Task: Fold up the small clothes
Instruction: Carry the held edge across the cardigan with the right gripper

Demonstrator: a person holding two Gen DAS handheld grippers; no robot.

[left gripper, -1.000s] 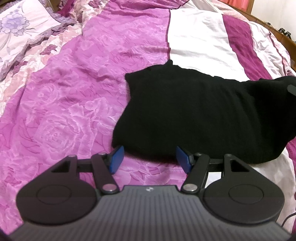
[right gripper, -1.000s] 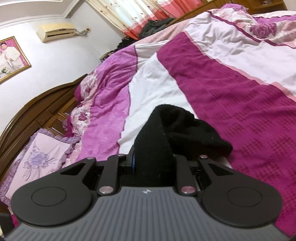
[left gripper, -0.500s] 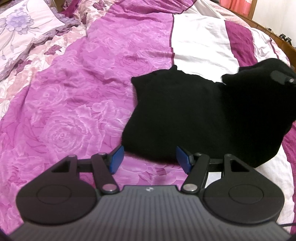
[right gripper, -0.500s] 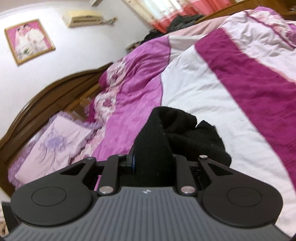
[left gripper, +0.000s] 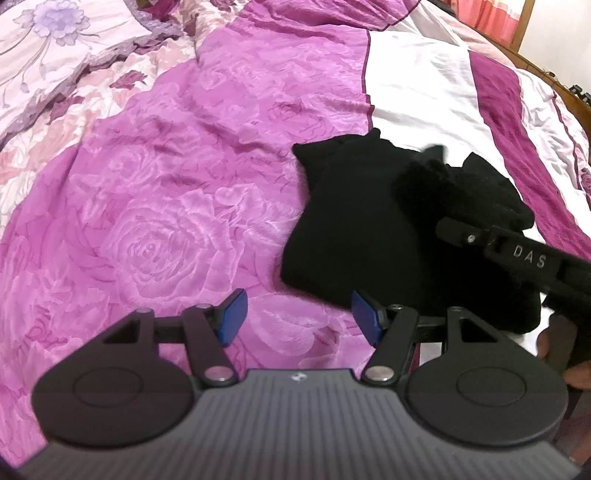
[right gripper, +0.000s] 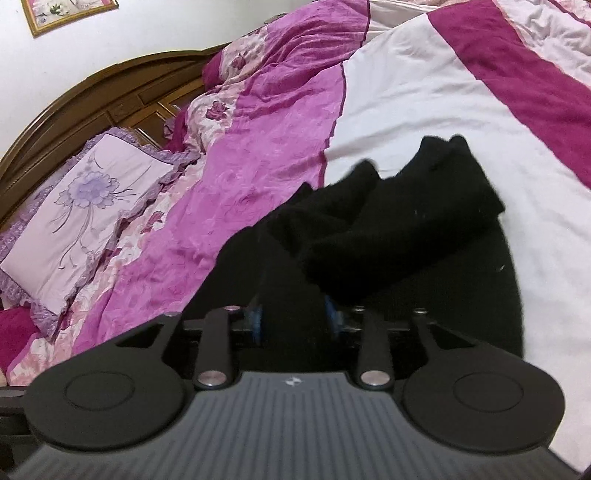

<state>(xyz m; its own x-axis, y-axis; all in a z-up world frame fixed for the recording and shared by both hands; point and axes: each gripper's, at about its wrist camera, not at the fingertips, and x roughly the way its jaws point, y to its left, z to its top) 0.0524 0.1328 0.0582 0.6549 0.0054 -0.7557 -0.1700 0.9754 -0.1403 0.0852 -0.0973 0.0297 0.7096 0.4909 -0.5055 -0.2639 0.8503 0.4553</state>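
Observation:
A small black knitted garment (left gripper: 354,225) lies on the bedspread, its right part doubled over onto the rest. My left gripper (left gripper: 297,316) hovers open just short of the garment's near edge, with nothing between its blue pads. My right gripper (right gripper: 293,319) is shut on a fold of the black garment (right gripper: 388,236), which drapes forward over the body of the cloth. In the left wrist view the right gripper (left gripper: 458,230) reaches in from the right edge, above the garment.
The bed carries a magenta rose-patterned cover (left gripper: 166,206) with white (left gripper: 417,85) and dark magenta stripes. A floral pillow (right gripper: 85,206) leans by the wooden headboard (right gripper: 110,92). A framed picture (right gripper: 66,11) hangs on the wall. A hand (left gripper: 561,343) shows at the right edge.
My right gripper has carried the held end of the garment leftward and down over the rest of the cloth. The left gripper has stayed open near the front edge.

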